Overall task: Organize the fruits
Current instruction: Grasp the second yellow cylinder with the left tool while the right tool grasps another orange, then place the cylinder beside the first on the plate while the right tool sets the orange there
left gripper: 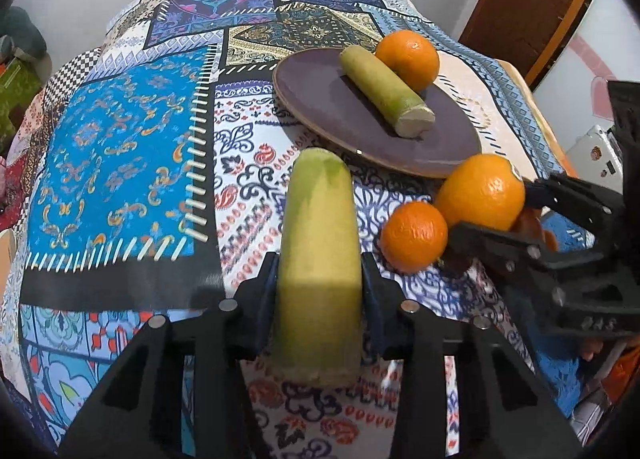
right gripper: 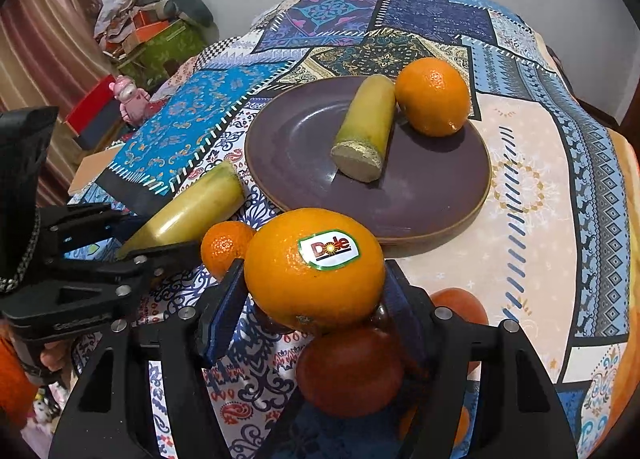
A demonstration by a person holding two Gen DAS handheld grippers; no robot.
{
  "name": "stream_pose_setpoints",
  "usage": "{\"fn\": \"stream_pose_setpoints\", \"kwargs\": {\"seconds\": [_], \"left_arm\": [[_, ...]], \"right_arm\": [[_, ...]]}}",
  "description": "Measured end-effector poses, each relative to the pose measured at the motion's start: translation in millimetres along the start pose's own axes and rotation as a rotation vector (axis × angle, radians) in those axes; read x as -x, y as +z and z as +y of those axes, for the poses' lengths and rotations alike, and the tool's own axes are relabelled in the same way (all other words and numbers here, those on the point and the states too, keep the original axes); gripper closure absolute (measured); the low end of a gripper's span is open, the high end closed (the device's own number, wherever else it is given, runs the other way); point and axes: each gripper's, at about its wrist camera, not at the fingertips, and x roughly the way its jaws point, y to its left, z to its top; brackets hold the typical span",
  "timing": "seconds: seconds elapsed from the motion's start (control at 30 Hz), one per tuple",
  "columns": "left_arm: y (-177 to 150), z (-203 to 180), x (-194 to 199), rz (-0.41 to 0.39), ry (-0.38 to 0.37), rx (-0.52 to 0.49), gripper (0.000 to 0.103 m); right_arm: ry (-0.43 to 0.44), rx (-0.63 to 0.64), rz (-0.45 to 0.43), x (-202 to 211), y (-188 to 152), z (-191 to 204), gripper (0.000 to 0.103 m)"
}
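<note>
My left gripper (left gripper: 320,279) is shut on a yellow-green sugarcane piece (left gripper: 318,259) and holds it above the tablecloth; it also shows in the right wrist view (right gripper: 188,211). My right gripper (right gripper: 312,283) is shut on a large orange (right gripper: 316,267) with a Dole sticker, also seen in the left wrist view (left gripper: 482,191). A purple plate (right gripper: 296,135) holds a second sugarcane piece (right gripper: 366,131) and an orange (right gripper: 434,95). A small orange (right gripper: 222,247) lies on the cloth between the grippers, near the plate's front edge.
A patterned patchwork cloth (left gripper: 120,163) covers the table. Reddish fruits (right gripper: 348,371) lie under my right gripper, another (right gripper: 464,307) to its right. A pink toy (right gripper: 128,99) and cluttered boxes (right gripper: 160,39) stand beyond the table's left edge.
</note>
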Motion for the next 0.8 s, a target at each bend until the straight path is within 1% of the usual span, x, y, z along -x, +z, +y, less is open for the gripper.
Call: {"fn": "stream_pose_setpoints", "kwargs": {"seconds": [0.17, 0.43, 0.57, 0.8], "left_arm": [[2.6, -1.9, -6.9, -0.024, 0.021, 0.024, 0.064], [-2.0, -4.6, 2.7, -0.036, 0.052, 0.045, 0.065], [-3.1, -5.2, 15.7, -0.059, 0.062, 0.061, 0.065], [7.4, -9.5, 40.9, -0.120, 0.067, 0.069, 0.065]], "right_arm": [[0.006, -0.003, -0.003, 0.5, 1.3, -1.2, 0.040], [0.016, 0.005, -0.041, 14.3, 3.3, 0.6, 0.041], [0.014, 0.020, -0.073, 25.1, 6.5, 0.9, 0.041], [0.005, 0.017, -0.111, 41.0, 15.2, -8.8, 0.041]]}}
